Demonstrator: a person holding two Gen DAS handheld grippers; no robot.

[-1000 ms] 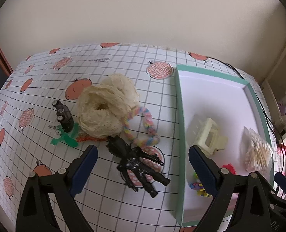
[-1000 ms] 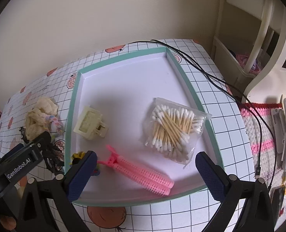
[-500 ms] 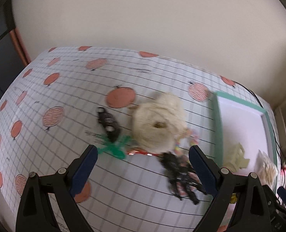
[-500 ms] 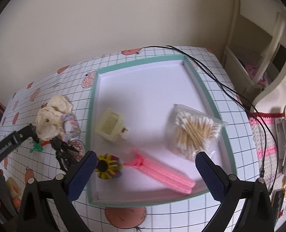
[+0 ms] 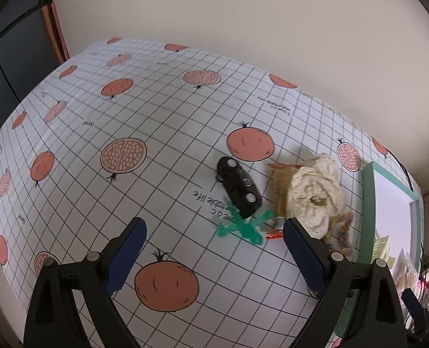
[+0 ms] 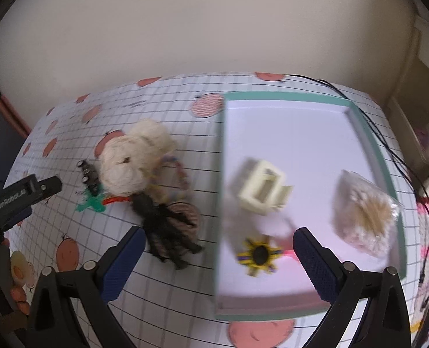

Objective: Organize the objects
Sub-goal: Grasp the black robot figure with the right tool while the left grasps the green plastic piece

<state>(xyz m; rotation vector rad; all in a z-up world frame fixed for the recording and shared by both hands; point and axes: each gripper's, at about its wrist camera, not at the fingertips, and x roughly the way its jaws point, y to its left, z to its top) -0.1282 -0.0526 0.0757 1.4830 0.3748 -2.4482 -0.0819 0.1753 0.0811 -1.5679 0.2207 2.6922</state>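
My left gripper (image 5: pixel 214 249) is open above the tablecloth, just short of a black toy car (image 5: pixel 239 187) lying on a green plastic figure (image 5: pixel 243 227). A cream lace scrunchie (image 5: pixel 316 194) sits to their right. My right gripper (image 6: pixel 217 256) is open too, over the left rim of the green-edged white tray (image 6: pixel 290 97). Inside the tray lie a cream hair claw (image 6: pixel 262 190), a yellow and black flower clip (image 6: pixel 259 255), a bag of cotton swabs (image 6: pixel 365 213) and a pink item partly hidden by the finger. A black toy figure (image 6: pixel 166 232) lies left of the tray.
The pomegranate-print grid cloth (image 5: pixel 127 150) covers the table up to a beige wall. A pastel braided hair ring (image 6: pixel 179 174) lies between scrunchie and tray. Black cables (image 6: pixel 388 145) run along the tray's right side. White furniture stands at the far right. A hand holds the left tool (image 6: pixel 14 200).
The left gripper swung left, away from the tray, and now faces the toy car. The right gripper also shifted left, bringing the scrunchie and black figure into its view. Both stay open.
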